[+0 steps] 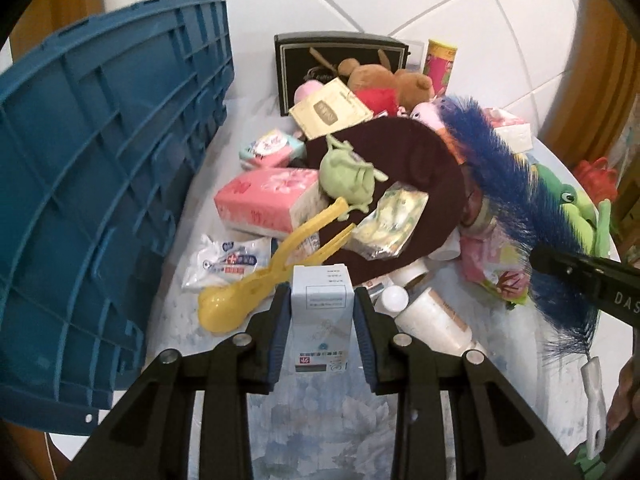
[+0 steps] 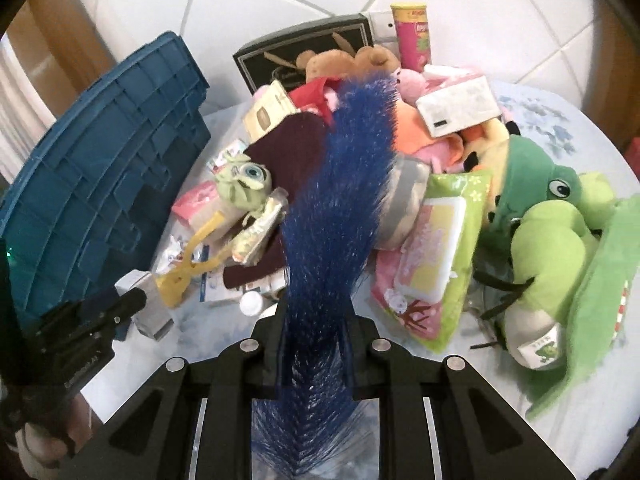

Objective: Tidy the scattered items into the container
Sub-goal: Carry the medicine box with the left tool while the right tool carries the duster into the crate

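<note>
My left gripper (image 1: 322, 308) is shut on a small white carton (image 1: 322, 300), held upright above the flowered tablecloth (image 1: 320, 420). The blue crate (image 1: 100, 200) stands just to its left. My right gripper (image 2: 314, 336) is shut on a long blue bristle brush (image 2: 344, 184), which sticks up and away over the pile. In the left wrist view the same blue brush (image 1: 508, 196) crosses the right side, its white handle (image 1: 594, 396) hanging below the right gripper (image 1: 538, 258). In the right wrist view the left gripper (image 2: 132, 300) shows with the carton (image 2: 150, 316) at lower left.
A heap of items covers the table: yellow tongs (image 1: 272, 268), pink tissue pack (image 1: 268, 200), green one-eyed plush (image 2: 244, 186), maroon cloth (image 1: 404, 168), white bottles (image 1: 432, 316), wet-wipes pack (image 2: 432, 248), green frog plush (image 2: 548, 232), black box (image 1: 344, 60), pink can (image 2: 412, 36). White tiled wall behind.
</note>
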The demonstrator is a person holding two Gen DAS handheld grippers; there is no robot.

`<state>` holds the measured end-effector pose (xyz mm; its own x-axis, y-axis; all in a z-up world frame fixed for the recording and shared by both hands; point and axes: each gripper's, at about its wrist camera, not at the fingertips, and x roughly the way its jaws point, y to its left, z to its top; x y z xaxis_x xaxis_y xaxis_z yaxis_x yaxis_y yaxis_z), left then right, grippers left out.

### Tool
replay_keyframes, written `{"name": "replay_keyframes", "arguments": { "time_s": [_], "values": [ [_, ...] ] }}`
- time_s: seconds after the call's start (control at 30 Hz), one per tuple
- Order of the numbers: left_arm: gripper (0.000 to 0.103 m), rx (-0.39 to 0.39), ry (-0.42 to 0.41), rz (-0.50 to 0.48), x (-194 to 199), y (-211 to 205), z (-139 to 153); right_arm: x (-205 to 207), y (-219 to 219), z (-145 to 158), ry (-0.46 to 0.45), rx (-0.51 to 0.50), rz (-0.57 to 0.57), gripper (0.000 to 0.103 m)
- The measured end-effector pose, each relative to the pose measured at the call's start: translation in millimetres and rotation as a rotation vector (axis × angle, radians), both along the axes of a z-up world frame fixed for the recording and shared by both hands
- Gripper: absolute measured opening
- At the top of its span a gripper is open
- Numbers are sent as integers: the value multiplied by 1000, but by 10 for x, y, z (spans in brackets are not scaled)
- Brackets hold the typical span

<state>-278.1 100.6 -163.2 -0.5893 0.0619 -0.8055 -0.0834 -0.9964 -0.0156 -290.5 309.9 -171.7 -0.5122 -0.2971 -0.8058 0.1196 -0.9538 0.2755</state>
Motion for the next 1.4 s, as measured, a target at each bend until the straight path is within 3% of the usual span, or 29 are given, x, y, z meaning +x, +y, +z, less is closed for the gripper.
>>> {"name": "replay_keyframes", "arguments": {
  "time_s": [0.5,0.83,1.1,1.4],
  "values": [
    [31,-30,114,12,18,-39,657,-47,-236,647,103,21,91,20],
    [31,-70,230,113,19,-355,1517,-296,-597,1226,145,44,233,20],
    [31,-94,283,225,14,-1094,2185,-551,-1276,1872,200,52,356,20],
    [31,-161,206,325,-371,-2470,2398,-904,-2730,2487,224,23,445,21]
  ]
}}
